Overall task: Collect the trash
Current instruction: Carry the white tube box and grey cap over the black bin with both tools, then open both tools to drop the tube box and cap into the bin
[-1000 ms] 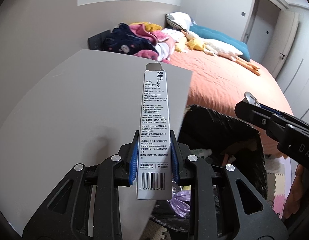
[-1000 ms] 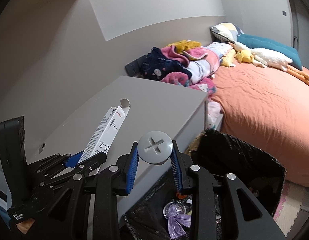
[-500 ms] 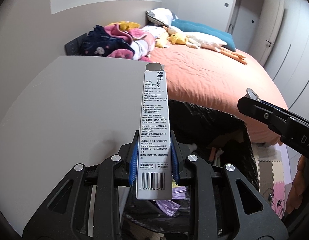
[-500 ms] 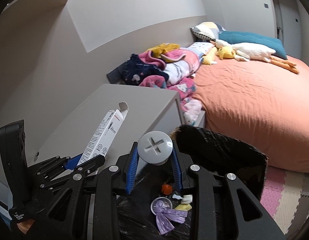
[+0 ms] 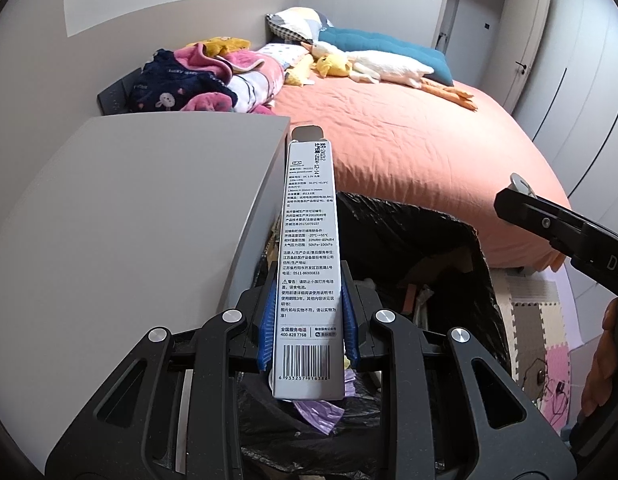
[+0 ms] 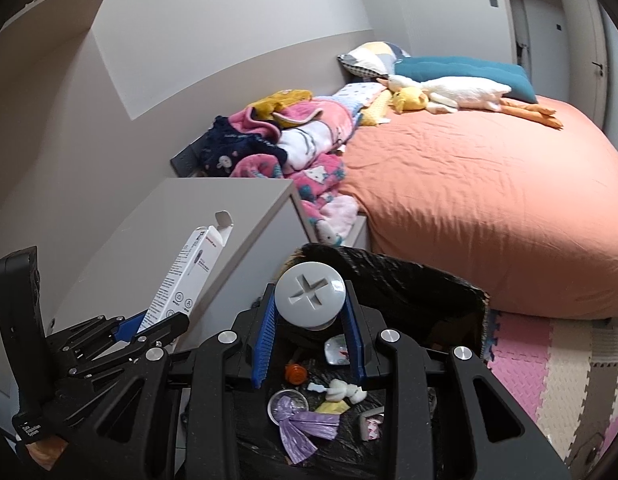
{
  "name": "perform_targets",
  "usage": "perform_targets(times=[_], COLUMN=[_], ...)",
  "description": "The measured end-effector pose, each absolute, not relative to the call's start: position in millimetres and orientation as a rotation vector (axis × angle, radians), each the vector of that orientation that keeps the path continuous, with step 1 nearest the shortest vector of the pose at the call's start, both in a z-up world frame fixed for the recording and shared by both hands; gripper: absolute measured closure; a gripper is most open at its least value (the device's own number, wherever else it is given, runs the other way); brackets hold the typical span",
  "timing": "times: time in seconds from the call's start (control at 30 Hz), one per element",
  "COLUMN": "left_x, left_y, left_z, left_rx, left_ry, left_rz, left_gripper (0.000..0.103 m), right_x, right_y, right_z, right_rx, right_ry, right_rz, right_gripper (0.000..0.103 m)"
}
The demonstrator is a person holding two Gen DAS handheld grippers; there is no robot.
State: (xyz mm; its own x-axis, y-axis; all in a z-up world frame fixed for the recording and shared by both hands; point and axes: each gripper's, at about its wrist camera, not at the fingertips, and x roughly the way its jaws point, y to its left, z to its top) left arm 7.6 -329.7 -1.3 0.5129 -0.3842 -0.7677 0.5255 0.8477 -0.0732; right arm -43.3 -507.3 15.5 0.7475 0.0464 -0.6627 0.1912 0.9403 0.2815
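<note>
Over the last second both claws had swung from above the grey counter (image 5: 141, 208) to over the black-lined trash bin (image 6: 425, 284), the left claw (image 5: 308, 320) clamping a thermometer box (image 5: 309, 264) and the right claw (image 6: 310, 322) a grey screw-head cap (image 6: 310, 294), so both looked ready to drop.

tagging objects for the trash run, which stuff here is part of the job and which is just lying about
Part of the job:
- white carton, clamped in the left gripper
- grey screw-head cap, clamped in the right gripper
- black-lined trash bin, below both
- purple bag and scraps already in it

Just lying about:
- grey cabinet
- orange bed
- pink blanket pile
- plush goose
- foam floor mats
</note>
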Motion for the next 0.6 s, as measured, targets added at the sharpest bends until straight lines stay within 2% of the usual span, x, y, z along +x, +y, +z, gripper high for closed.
perform_targets(times=[0.6], left_x=[13], left_y=[-341], left_z=[-14], left_rx=[0.201], left_ry=[0.906], left_rz=[-0.576], left_gripper=[0.076], right_x=[-40], right_y=[-519], right_z=[2], right_rx=[0.362], right_ry=[0.757], right_rz=[-0.131], right_gripper=[0.069])
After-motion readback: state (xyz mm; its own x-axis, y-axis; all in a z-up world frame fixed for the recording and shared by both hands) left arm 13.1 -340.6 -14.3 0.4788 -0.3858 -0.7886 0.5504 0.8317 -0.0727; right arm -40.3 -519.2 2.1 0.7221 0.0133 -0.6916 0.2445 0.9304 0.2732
